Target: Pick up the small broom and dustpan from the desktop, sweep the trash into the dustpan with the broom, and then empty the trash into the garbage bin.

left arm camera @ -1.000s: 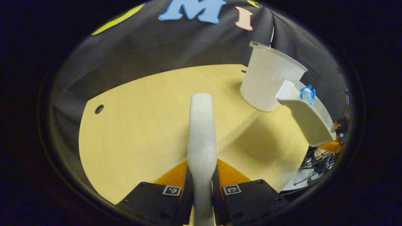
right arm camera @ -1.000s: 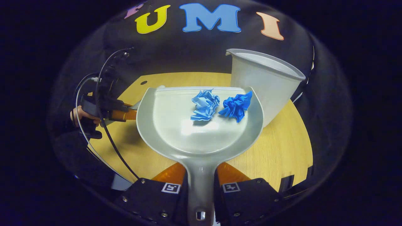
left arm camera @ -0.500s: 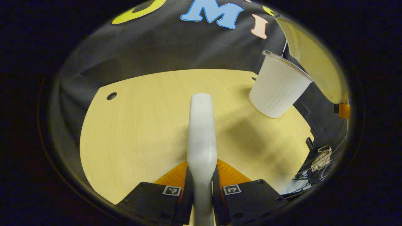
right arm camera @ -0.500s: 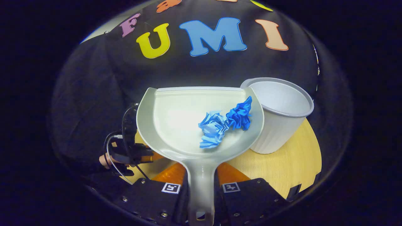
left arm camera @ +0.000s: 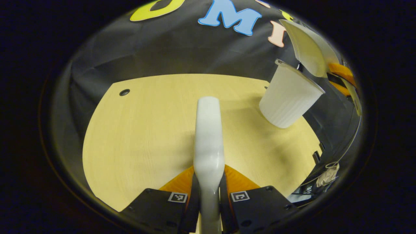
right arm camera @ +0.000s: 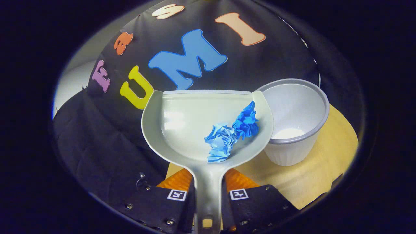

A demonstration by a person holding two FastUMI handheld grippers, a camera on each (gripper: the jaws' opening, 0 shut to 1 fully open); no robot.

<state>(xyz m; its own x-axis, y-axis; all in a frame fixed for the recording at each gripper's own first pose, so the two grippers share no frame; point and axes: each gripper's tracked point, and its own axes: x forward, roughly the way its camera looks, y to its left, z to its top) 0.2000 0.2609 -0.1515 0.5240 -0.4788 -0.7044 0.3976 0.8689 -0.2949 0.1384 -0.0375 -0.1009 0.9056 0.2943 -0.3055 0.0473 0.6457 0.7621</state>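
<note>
At six o'clock in the left gripper view, the left gripper (left arm camera: pixel 209 191) was clenched on the handle of the small broom (left arm camera: pixel 208 136), which ran straight up toward twelve over the pale wooden desktop (left arm camera: pixel 143 130). Off at two o'clock stood the white garbage bin (left arm camera: pixel 287 97), upright on the desktop, with the dustpan (left arm camera: pixel 307 48) raised above and just beyond its rim.

At six o'clock in the right gripper view, the right gripper (right arm camera: pixel 208 195) gripped the dustpan's handle between both fingers. The dustpan (right arm camera: pixel 182 123) was lifted off the desktop (right arm camera: pixel 325 162). Two crumpled blue paper balls (right arm camera: pixel 232 133) lay touching each other in its pan, toward the right side. At three o'clock, the garbage bin (right arm camera: pixel 299 107) sat beside the pan's right edge, its mouth open.
</note>
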